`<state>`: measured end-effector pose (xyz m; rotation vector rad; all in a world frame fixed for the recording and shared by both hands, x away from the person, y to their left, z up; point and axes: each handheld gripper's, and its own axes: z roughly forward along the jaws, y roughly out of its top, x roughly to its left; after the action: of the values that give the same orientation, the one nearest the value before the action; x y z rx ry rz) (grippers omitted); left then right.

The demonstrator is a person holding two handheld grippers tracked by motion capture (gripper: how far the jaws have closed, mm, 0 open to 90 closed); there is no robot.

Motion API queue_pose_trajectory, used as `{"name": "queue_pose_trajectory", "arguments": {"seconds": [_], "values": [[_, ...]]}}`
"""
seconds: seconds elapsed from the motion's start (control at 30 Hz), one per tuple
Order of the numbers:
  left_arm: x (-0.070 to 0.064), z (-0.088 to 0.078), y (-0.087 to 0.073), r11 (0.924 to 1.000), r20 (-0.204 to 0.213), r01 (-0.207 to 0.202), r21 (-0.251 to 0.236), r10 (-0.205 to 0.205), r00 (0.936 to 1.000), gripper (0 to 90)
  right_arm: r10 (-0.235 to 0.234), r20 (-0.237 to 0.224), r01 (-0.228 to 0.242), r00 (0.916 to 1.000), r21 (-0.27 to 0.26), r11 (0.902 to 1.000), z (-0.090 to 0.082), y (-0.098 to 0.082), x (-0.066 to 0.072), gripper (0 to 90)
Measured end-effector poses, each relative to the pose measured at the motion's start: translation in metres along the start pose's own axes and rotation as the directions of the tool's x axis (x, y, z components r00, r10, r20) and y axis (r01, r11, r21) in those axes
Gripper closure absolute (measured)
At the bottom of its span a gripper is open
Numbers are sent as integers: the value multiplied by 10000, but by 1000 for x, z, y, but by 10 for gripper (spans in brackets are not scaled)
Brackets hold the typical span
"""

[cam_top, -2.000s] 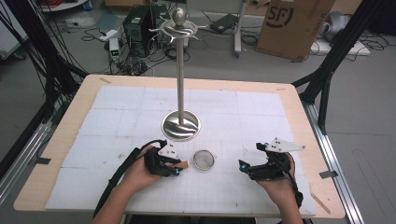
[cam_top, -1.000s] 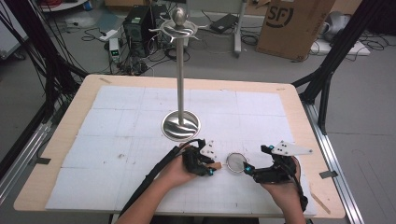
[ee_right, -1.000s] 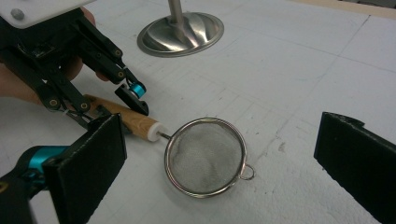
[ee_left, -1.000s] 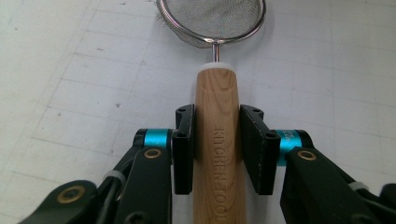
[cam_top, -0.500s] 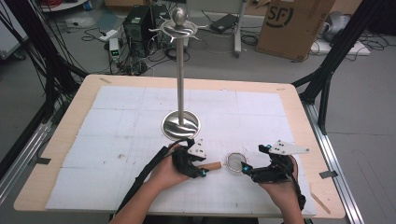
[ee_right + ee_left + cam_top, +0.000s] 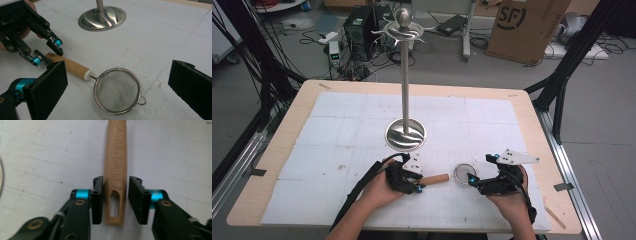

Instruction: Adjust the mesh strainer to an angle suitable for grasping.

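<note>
A small mesh strainer (image 6: 461, 173) with a wooden handle (image 6: 435, 178) lies flat on the white mat near the table's front. My left gripper (image 6: 418, 188) is open, its jaws either side of the handle's slotted end (image 6: 115, 170) with a narrow gap on each side. In the left gripper view the left gripper (image 6: 115, 200) straddles that end. My right gripper (image 6: 472, 180) stands wide open just right of the strainer's bowl (image 6: 117, 90), not touching it. The right gripper view shows the right gripper (image 6: 121, 85) and, farther off, the left gripper (image 6: 47, 53) at the handle.
A tall metal stand with a round base (image 6: 406, 134) and hooks at its top (image 6: 403, 30) rises behind the strainer. The base (image 6: 102, 17) sits close beyond the handle. The table's wooden border (image 6: 542, 150) runs to the right. Cables and boxes lie on the floor beyond.
The strainer was carried right toward the right gripper and set down. The left gripper has since slid back left along the handle with its jaws apart. The right gripper barely moved.
</note>
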<state>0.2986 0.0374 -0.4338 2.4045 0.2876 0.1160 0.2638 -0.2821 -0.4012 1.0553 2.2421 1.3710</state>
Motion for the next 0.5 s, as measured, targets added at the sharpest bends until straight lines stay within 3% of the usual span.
{"name": "queue_pose_trajectory", "arguments": {"seconds": [0.17, 0.5], "values": [[-1, 2, 2, 10000, 15, 8, -60, -7, 10000, 673, 71, -9, -71, 10000, 7, 10000, 0, 0, -1, 11], [-7, 10, 12, 9990, 106, -455, 7, 454, 9989, 674, 32, -89, -31, 10000, 40, 10000, 3, 0, 0, 11]]}}
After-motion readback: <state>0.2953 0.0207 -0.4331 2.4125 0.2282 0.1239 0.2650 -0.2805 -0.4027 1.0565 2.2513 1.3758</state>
